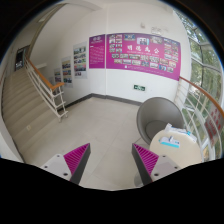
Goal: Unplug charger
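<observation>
My gripper (pixel 112 160) is open and empty, its two pink pads wide apart over bare floor. To the right of the right finger (pixel 152 160) stands a white boxy device with a blue label (pixel 172 138), in front of a grey round chair (pixel 160 115). I cannot make out a charger, plug or cable on it. Nothing is between the fingers.
This is a hallway with a light tiled floor (pixel 100 125). A staircase with a railing (pixel 35 95) rises at the left. A magenta notice board (pixel 135 52) hangs on the far wall. Windows and a rail (pixel 205 95) run along the right.
</observation>
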Demonstrator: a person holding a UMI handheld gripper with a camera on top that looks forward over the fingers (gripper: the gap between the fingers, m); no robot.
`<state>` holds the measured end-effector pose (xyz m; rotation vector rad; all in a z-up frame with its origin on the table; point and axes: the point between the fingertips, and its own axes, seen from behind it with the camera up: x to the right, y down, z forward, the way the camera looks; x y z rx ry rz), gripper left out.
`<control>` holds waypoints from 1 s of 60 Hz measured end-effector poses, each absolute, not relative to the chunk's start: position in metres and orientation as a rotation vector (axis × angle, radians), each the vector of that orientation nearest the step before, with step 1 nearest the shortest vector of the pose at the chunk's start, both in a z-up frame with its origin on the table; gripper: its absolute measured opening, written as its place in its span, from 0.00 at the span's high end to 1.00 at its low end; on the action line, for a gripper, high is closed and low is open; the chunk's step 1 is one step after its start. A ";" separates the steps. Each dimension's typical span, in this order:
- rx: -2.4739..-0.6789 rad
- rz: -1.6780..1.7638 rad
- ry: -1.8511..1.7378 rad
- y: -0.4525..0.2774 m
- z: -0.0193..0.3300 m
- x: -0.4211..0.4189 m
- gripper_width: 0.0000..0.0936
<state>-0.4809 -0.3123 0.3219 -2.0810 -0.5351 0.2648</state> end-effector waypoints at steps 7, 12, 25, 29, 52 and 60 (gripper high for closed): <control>-2.085 0.258 -0.540 -0.311 0.317 -0.483 0.08; -2.098 0.261 -0.539 -0.309 0.313 -0.485 0.08; -2.150 0.234 -0.496 -0.300 0.256 -0.469 0.08; -2.192 0.218 -0.463 -0.292 0.245 -0.442 0.08; -2.143 -0.096 -0.143 -0.097 0.130 -0.238 0.07; -2.084 -0.142 -0.113 0.007 0.106 -0.198 0.08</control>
